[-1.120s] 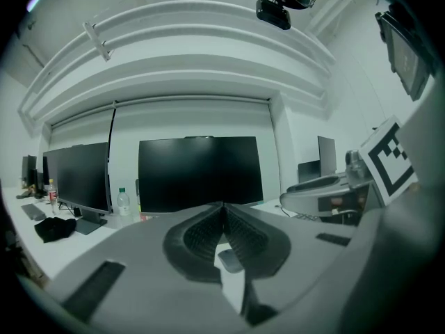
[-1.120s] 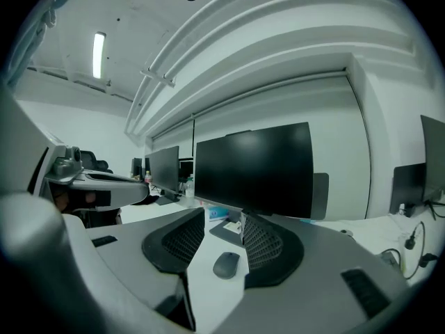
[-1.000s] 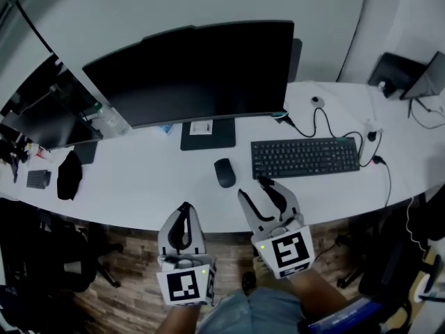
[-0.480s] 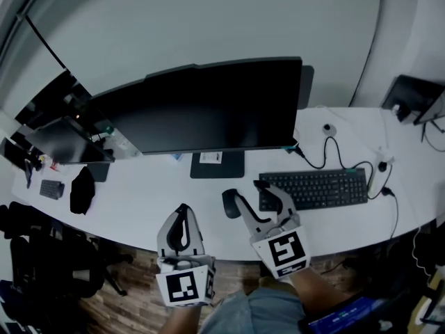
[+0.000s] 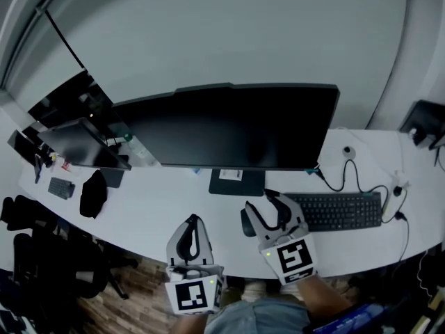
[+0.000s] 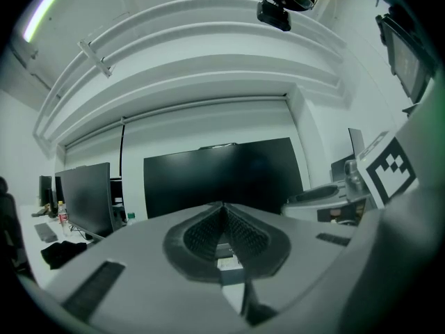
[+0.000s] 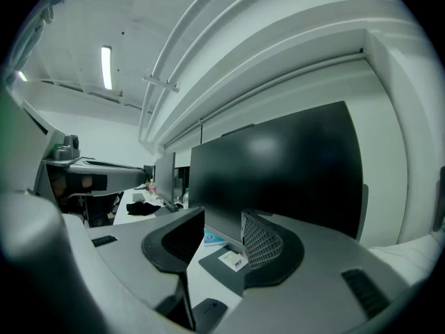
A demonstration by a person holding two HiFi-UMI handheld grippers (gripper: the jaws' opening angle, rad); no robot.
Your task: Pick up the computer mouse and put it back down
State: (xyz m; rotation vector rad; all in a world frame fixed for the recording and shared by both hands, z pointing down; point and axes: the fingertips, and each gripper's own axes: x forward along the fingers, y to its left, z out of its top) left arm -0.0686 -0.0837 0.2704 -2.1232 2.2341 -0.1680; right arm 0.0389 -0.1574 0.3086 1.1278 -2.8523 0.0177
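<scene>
Small black computer mouse (image 5: 246,223) lies on the curved white desk (image 5: 160,207), just left of the black keyboard (image 5: 341,209) and in front of the wide black monitor (image 5: 229,125). Right gripper (image 5: 261,202) is level at the desk's near edge, fingers apart, nothing clamped. Its left finger overlaps the mouse in the head view; contact cannot be told. Left gripper (image 5: 192,221) is to its left, well apart from the mouse, fingers pressed together, empty.
</scene>
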